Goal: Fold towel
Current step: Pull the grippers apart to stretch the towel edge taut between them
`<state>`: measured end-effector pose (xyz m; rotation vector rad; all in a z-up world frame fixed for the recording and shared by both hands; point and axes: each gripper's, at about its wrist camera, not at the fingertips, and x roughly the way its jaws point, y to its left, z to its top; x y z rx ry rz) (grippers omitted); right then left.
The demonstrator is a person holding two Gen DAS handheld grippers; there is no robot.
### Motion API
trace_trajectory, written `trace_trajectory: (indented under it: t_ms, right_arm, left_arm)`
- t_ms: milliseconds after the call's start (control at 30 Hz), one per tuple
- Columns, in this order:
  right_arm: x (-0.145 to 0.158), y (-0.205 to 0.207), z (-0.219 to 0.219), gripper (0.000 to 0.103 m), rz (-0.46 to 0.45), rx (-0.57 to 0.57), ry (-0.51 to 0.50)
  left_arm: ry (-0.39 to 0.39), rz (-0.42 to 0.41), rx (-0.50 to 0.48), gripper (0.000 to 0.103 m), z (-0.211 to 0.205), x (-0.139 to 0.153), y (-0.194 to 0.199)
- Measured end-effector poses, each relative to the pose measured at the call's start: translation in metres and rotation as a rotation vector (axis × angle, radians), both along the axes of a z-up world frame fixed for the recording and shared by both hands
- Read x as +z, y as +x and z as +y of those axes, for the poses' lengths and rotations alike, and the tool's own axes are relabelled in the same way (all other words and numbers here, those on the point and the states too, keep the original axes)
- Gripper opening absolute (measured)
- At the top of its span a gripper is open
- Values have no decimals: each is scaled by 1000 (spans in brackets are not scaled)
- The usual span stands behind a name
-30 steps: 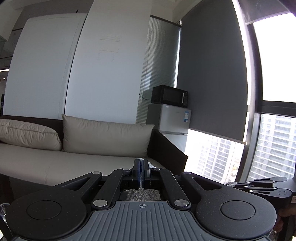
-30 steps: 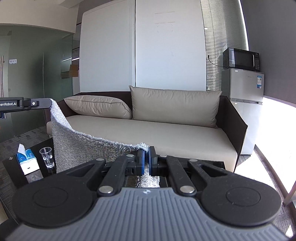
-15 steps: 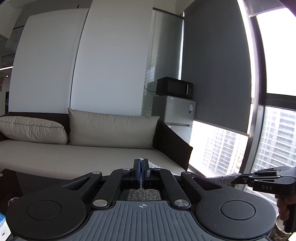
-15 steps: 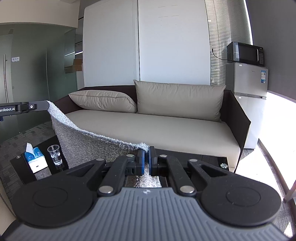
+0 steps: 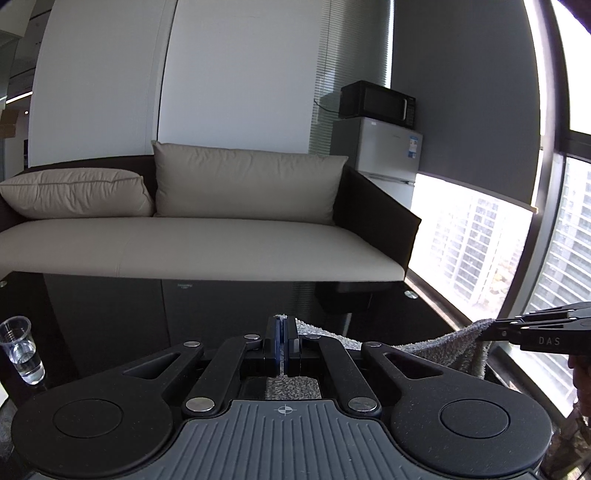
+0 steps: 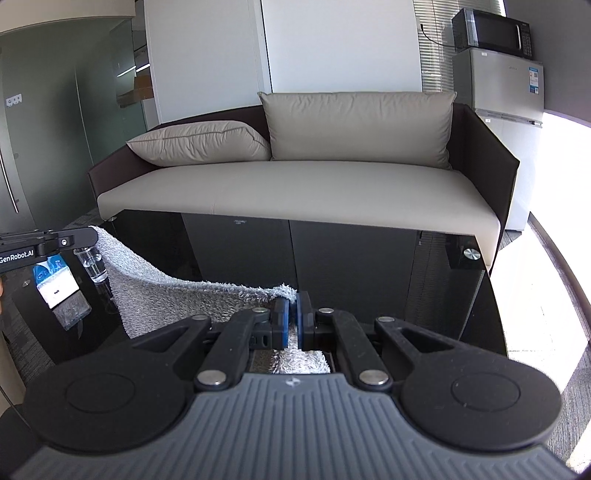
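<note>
Left gripper [image 5: 283, 341] & right gripper [image 6: 293, 319] each clenched on a top corner of the fluffy grey terry towel [image 6: 147, 284], which sags between them above the glossy black glass table [image 6: 369, 266]. Clear plastic cup w/ water [image 5: 20, 349] stands near the table's left edge.

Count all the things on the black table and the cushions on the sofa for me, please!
Towels: 1
Cups of water: 1
Tissue packs: 1
Sofa cushions: 2
Total: 5

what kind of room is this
Likely an office lounge or break area high up: a beige sofa, a microwave atop a small fridge, and tower blocks beyond the window.
</note>
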<state>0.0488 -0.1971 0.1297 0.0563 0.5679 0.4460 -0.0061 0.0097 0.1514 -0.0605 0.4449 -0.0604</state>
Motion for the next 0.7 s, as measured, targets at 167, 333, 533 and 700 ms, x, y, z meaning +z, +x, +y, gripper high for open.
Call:
trace_trajectory:
  t_ms: [167,333,533,700]
  right_arm:
    - [-35,29,11,4,35,-15,-16]
    - [-58,54,16,4,69,-28,-7]
    - [-80,78,18,4,83,-62,22]
    - [-93,93,23,4,68,-92,15]
  left_arm:
    - [-3,28,13,2,13,-31,26]
    - [-15,53,24,2,21,-53,53]
    - [-26,78,41,2,28,-77,77]
    - [-11,84,63,2,31,-90,92]
